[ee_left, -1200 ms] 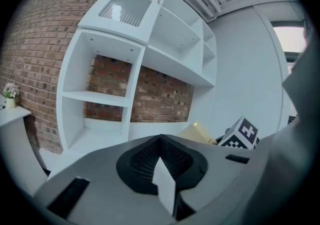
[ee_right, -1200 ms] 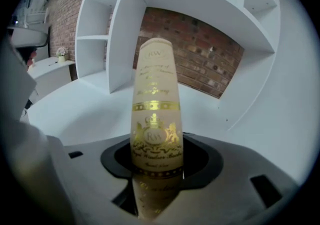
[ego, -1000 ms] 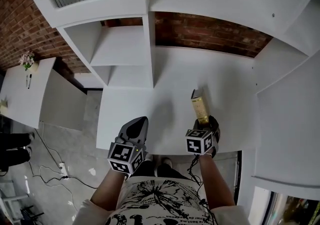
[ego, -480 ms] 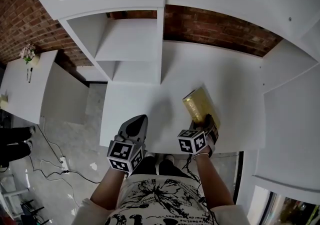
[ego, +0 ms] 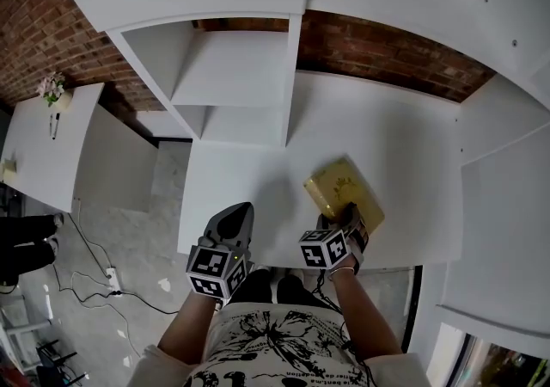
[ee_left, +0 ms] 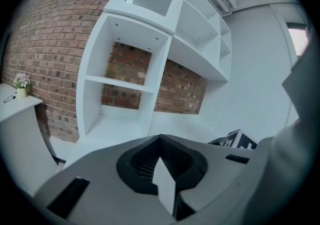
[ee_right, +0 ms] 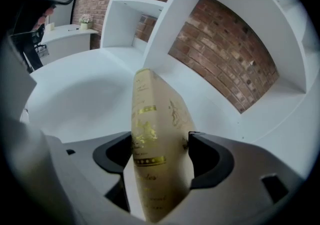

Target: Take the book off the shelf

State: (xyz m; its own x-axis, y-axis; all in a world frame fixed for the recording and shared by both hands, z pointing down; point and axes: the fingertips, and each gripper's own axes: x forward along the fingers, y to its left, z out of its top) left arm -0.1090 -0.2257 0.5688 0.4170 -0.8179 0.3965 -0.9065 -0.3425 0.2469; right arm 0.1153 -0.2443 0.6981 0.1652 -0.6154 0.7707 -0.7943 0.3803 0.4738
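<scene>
A gold book (ego: 342,190) lies flat on the white bench (ego: 232,175); the right hand-held gripper (ego: 348,224) is opening, jaws astride the book's near end; the left hand-held gripper (ego: 235,213) hovers left of it, jaws together, empty.

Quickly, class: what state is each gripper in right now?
Left gripper: shut, empty.
Right gripper: jaws opening, gold book between them.

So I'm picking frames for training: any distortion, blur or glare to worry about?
Head view: shelf edges bow, soft shadow left of the book, no glare. Left gripper view: strong fisheye, black corners, a mosaic patch top right. Right gripper view: same fisheye, book's gilt print fairly sharp.
</scene>
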